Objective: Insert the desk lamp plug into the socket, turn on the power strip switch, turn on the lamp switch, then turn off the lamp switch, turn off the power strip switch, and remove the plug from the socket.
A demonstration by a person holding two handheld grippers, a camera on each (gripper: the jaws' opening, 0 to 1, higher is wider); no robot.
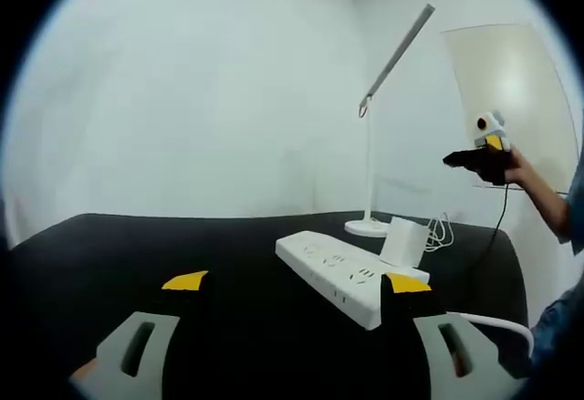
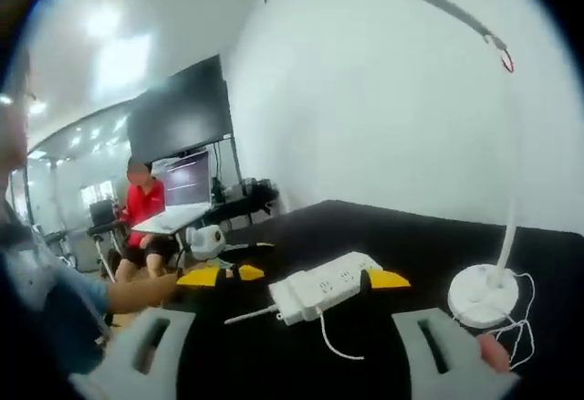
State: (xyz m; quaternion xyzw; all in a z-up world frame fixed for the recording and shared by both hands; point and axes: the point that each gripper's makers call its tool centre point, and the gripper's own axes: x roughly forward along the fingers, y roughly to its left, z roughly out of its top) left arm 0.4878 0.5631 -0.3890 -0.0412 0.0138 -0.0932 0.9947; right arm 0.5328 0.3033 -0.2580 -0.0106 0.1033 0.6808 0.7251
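A white power strip [image 1: 339, 275] lies on the black table [image 1: 119, 263], with a white plug block [image 1: 401, 240] standing on its far end. Behind it rises the white desk lamp [image 1: 369, 226], its thin arm angled up to the right. My left gripper [image 1: 296, 283] is open just before the strip, nothing between its jaws. My right gripper [image 1: 482, 157] hovers in a hand, raised to the right of the lamp. In the right gripper view my right gripper [image 2: 297, 278] is open in front of the power strip [image 2: 326, 293], and the lamp base [image 2: 481, 296] stands to the right.
Loose white cord [image 1: 440, 232] lies by the lamp base, and the strip's cable [image 1: 495, 321] runs off to the right. The left gripper [image 2: 243, 252] and a hand [image 2: 137, 292] show beyond the strip. A seated person in red [image 2: 141, 210] and a dark screen [image 2: 182, 112] are far behind.
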